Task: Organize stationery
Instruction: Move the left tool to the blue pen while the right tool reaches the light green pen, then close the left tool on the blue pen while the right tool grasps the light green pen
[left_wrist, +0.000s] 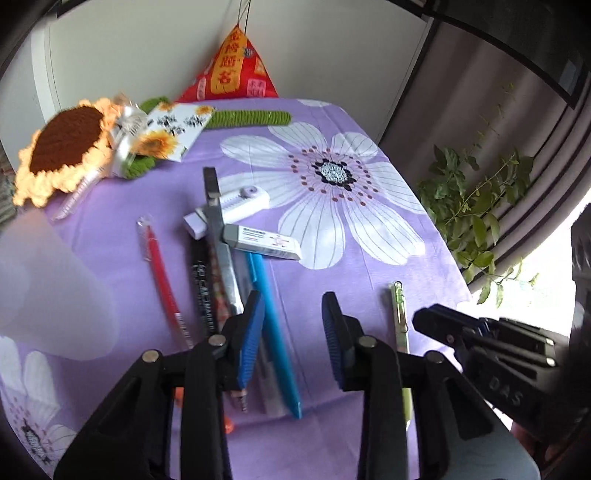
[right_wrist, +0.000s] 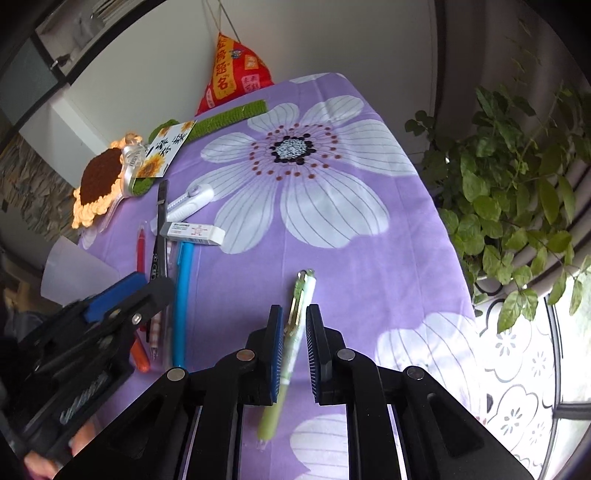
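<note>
Sorting barely begun: stationery scattered on the purple flowered cloth (left_wrist: 369, 288).

Left of the cloth's big printed flower lies the cluster: blue pen (left_wrist: 273, 332), red pen (left_wrist: 162, 280), eraser (left_wrist: 262, 242). Nearer, the green pen (right_wrist: 295, 332) sits between the right gripper's (right_wrist: 294, 347) narrowly parted jaws, seemingly not yet clamped. The left gripper (left_wrist: 293, 336) hovers, jaws apart, empty.

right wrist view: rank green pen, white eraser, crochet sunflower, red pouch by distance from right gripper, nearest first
1. green pen: between the fingers of the right gripper.
2. white eraser: ahead, to the left, across the pen pile.
3. crochet sunflower: far left edge of the cloth.
4. red pouch: farthest, hanging at the wall behind the table.
</note>
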